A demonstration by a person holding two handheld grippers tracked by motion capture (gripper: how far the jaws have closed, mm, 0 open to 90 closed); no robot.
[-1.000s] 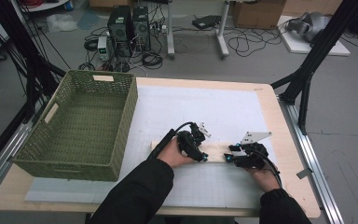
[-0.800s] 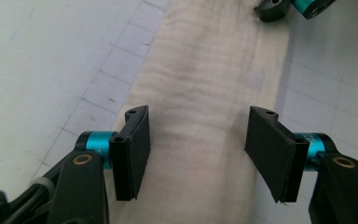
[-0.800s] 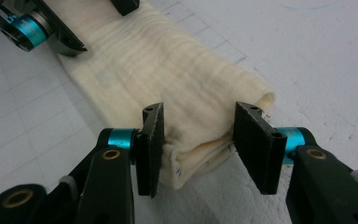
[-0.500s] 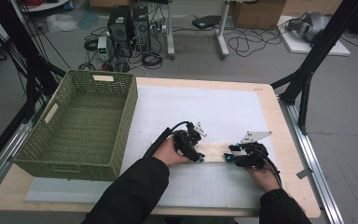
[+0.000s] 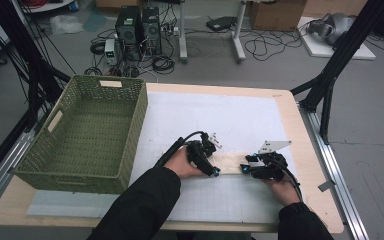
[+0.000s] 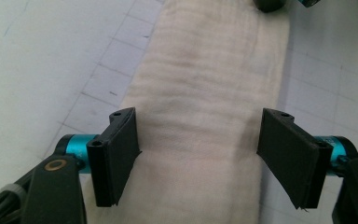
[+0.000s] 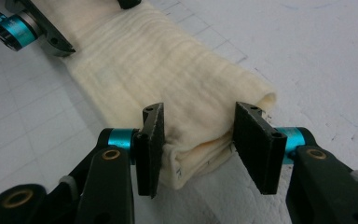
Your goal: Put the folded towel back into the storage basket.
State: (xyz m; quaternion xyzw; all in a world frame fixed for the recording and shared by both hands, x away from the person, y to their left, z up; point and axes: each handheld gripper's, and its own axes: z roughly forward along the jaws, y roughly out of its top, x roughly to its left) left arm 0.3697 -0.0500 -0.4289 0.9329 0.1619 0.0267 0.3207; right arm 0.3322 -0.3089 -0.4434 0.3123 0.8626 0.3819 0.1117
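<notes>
On the worktop (image 5: 290,120), the folded cream cloth (image 5: 230,161) lay flat between both hands, the right gripper (image 7: 198,140) clamping its end to steady it while the left gripper (image 6: 200,149), its fingers (image 6: 116,154) just opened, straddled it released.

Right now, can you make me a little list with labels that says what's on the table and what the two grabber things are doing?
table: wooden table with a white mat on top
cloth: cream folded cloth lying flat on the mat between the two grippers
left gripper: jaws have just been opening; they stand wide on either side of the cloth, not pressing it
right gripper: jaws pinch one folded end of the cloth
basket: green woven basket at the left side of the table, nothing seen inside it
</notes>
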